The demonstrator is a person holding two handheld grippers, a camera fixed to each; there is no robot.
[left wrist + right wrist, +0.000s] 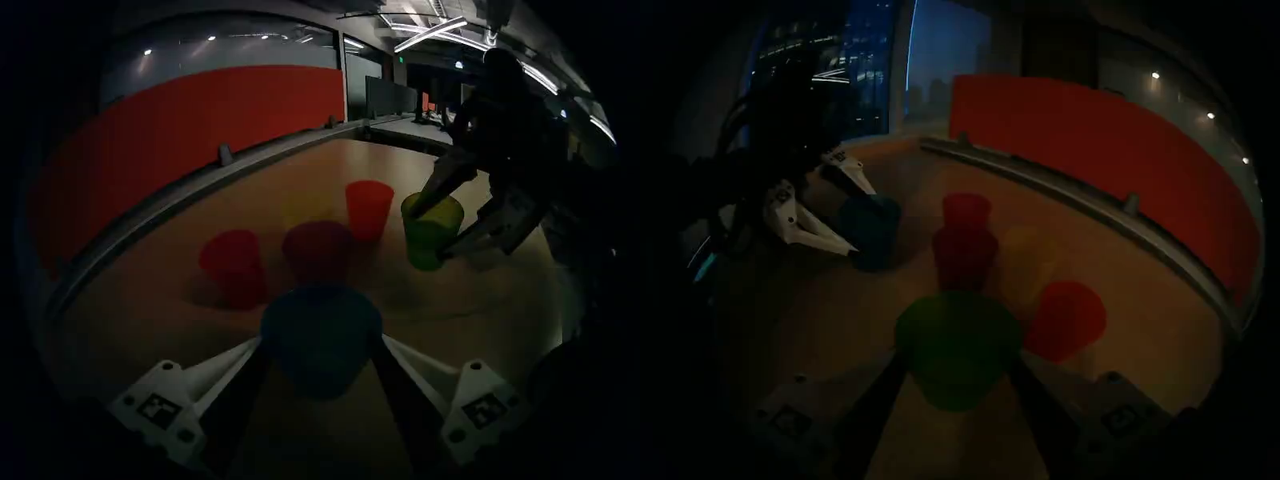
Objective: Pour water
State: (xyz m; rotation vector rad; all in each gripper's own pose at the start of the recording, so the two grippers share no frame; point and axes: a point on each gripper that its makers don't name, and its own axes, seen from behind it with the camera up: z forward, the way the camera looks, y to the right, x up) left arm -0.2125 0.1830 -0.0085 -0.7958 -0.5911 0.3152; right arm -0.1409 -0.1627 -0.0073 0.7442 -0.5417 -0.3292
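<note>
Gripping an upright blue cup (320, 328), the left tool (320, 352) has both fingers pressed against the cup's sides, closed only as far as the cup allows. The right tool (958, 360) clamps an upright green cup (958, 336) the same way. On the wooden counter (480, 320) between the two stand three red cups (234, 268) and a yellow cup (1028, 264). The light is too dim to tell whether any cup holds water.

Low, close views from opposite sides, facing across the same cups (318, 250).
</note>
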